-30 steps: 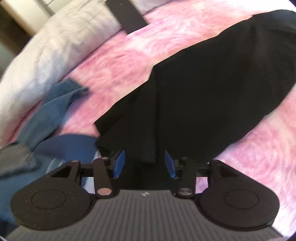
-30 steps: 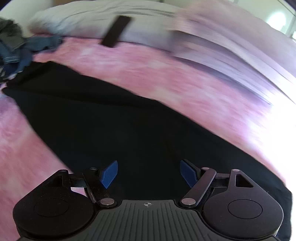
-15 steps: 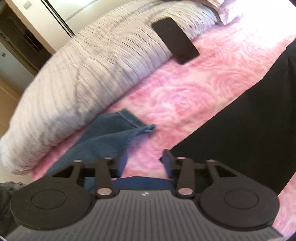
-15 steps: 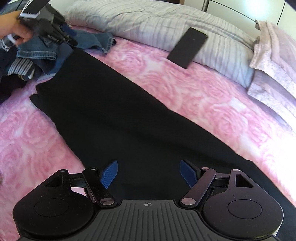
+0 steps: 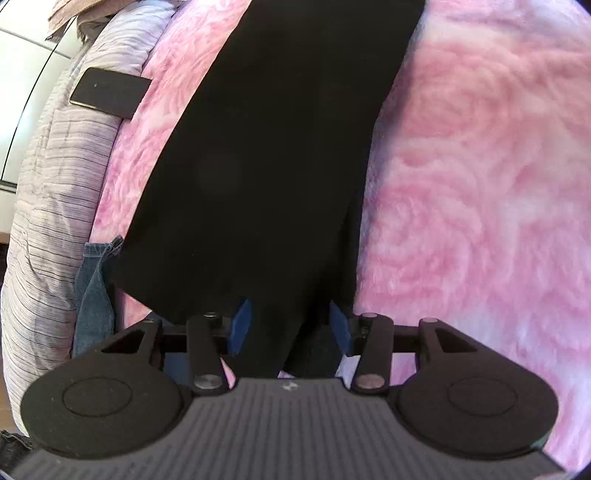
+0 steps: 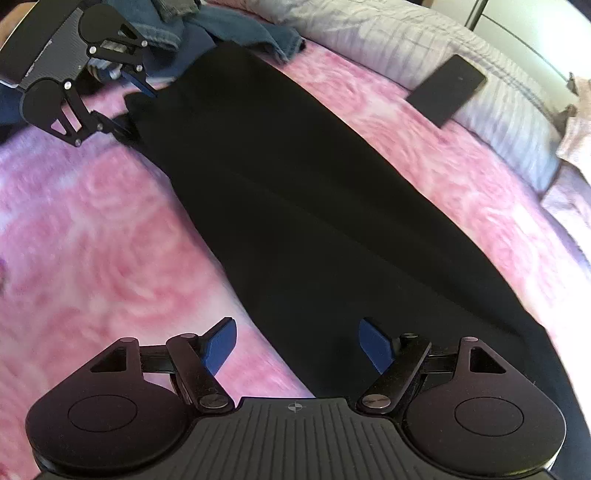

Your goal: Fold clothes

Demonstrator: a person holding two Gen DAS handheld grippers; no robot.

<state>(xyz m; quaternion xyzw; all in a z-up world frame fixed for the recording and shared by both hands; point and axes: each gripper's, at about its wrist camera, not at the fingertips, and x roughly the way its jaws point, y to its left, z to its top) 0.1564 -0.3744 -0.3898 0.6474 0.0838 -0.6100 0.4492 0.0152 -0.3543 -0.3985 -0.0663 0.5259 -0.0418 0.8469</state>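
Observation:
A long black garment (image 5: 280, 147) lies in a narrow strip on the pink rose-patterned blanket (image 5: 480, 184). My left gripper (image 5: 291, 323) is at one end of it, pointing down. Its blue pads (image 5: 242, 321) stand apart with the cloth's end between them, not pinched. In the right wrist view the same left gripper (image 6: 138, 110) straddles the far corner of the garment (image 6: 295, 177). My right gripper (image 6: 297, 343) hangs wide open over the near end. One of its pads is above the blanket (image 6: 92, 221) and the other above the black cloth.
A flat black slab, like a phone (image 5: 110, 92) (image 6: 448, 88), rests on a grey striped pillow (image 5: 55, 184) along the bed's edge. A heap of denim clothes (image 6: 236, 29) (image 5: 94, 295) lies beyond the garment's far end. Folded lilac linen (image 6: 569, 199) sits at the right.
The left gripper swung away to face the pillow and denim, then came back over the garment's end. The right gripper moved along the garment, and the left gripper now looms larger in its view.

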